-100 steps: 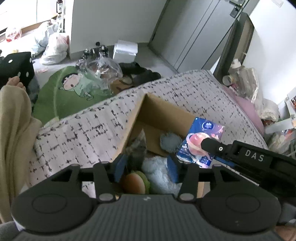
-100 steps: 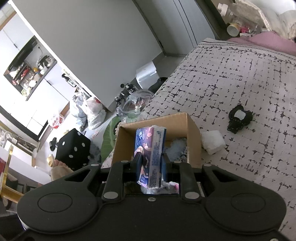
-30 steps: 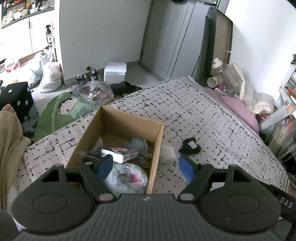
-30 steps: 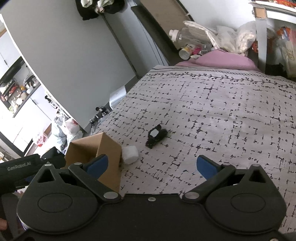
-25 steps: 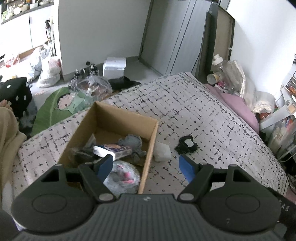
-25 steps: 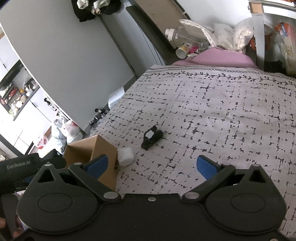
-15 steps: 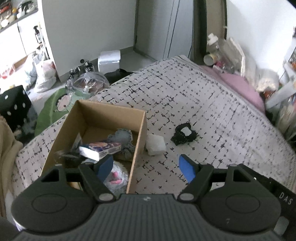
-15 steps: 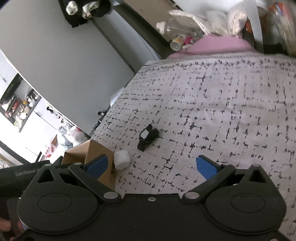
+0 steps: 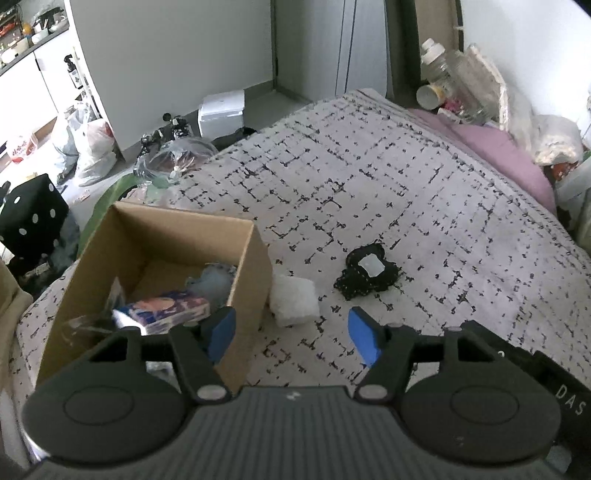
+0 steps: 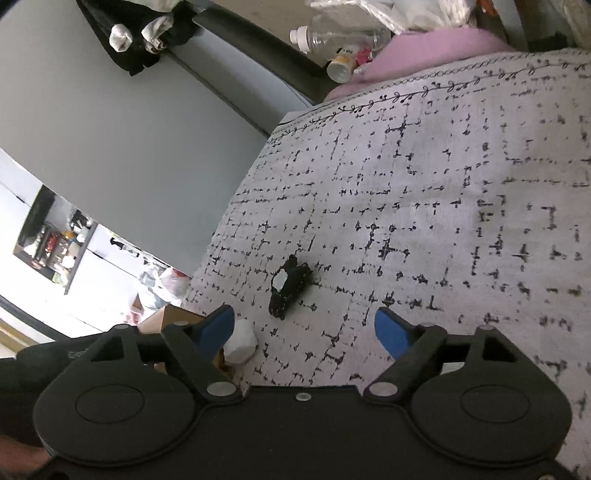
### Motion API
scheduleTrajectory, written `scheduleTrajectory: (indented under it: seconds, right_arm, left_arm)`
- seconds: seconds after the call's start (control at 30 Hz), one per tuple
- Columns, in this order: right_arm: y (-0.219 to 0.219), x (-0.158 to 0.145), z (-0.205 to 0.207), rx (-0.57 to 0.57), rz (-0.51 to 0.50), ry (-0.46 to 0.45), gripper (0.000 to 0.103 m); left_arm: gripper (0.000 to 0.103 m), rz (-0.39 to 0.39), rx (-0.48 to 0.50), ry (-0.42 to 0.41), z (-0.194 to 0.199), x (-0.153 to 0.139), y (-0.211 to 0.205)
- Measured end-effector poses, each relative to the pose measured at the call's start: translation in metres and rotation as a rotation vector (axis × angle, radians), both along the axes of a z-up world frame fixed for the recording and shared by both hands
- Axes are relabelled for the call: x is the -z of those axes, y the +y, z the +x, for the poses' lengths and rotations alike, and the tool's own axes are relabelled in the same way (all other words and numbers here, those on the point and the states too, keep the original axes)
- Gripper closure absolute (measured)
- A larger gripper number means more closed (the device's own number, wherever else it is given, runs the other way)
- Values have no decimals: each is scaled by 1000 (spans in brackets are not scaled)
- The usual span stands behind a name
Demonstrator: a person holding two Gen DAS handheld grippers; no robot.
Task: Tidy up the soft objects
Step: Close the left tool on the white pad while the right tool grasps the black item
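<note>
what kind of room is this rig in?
Likely a lived-in bedroom in a small flat: a bed with a patterned bedspread and pink pillow, a cardboard box of soft items on it, kitchen shelves beyond.

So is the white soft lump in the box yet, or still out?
Out. The white lump lies on the bedspread against the cardboard box outer wall.
</note>
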State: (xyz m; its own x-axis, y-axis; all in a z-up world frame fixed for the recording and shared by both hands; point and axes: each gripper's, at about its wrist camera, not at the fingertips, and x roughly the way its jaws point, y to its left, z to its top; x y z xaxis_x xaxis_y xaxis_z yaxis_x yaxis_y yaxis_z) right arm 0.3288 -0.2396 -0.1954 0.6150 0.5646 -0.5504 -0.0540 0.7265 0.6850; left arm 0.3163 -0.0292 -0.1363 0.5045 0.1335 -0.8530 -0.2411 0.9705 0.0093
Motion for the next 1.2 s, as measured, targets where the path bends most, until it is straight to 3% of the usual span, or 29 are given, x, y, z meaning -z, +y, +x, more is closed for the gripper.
scheduleTrajectory:
  seconds: [0.13,0.6,0.83,1.07,1.2]
  right_arm:
    - [2,12,14,-14,32,23,24]
    - [5,48,55,-24,162,111,29]
    - [4,62,72,-29,249,143,39]
    - [15,65,80,-84,275,142,41]
    - [23,66,85,-104,270,140,45]
  left_arm:
    - [46,4,-2,23,13,12,-6]
    - [60,126,-2,94,46,54,-26]
    - [63,202,3,145,57,70,-36]
    - [63,241,0,155,64,77,-39]
    - [71,238,-18,158,66,78,-36]
